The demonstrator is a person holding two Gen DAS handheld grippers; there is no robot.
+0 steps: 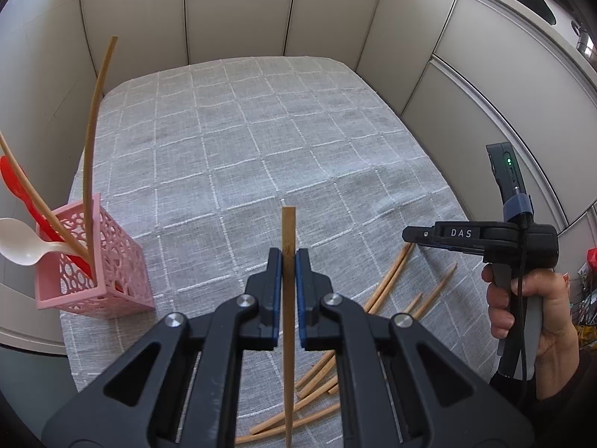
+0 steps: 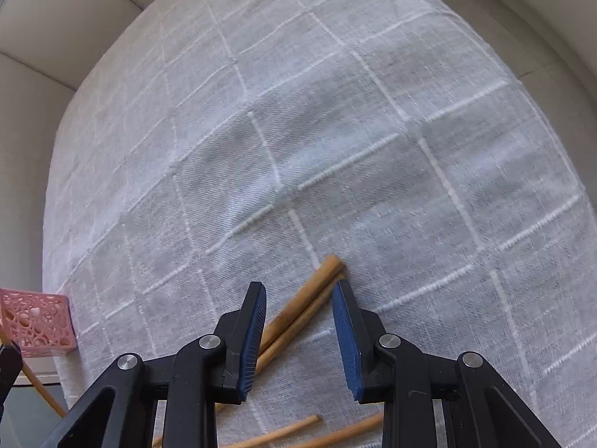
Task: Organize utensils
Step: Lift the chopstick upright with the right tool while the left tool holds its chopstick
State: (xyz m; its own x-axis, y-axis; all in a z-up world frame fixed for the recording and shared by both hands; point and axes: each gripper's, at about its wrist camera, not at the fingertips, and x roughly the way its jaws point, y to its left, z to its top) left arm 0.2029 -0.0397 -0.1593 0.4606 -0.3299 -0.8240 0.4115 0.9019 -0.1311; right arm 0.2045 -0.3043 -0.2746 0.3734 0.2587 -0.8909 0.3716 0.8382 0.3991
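The left claw [image 1: 287, 257] is pinched narrow on a single chopstick [image 1: 288, 231], which stands upright between the blue pads, its flat top poking above them and its lower length running down past the frame. Off to the left, near the counter's edge, sits a pink basket [image 1: 112, 261] with cut-out walls; it already holds two long chopsticks [image 1: 91, 142] leaning out, a red spoon [image 1: 16, 186] and a white spoon [image 1: 18, 244]. The counter wears a grey checked cloth [image 1: 261, 142], with pale cabinet panels [image 1: 238, 11] close behind and along the right side.

The right claw [image 2: 299, 300] is spread wide and holds nothing, tilted down over the ends of two chopsticks [image 2: 298, 306] lying side by side on the cloth. More loose chopsticks [image 1: 321, 377] lie scattered and crossing near the front edge.
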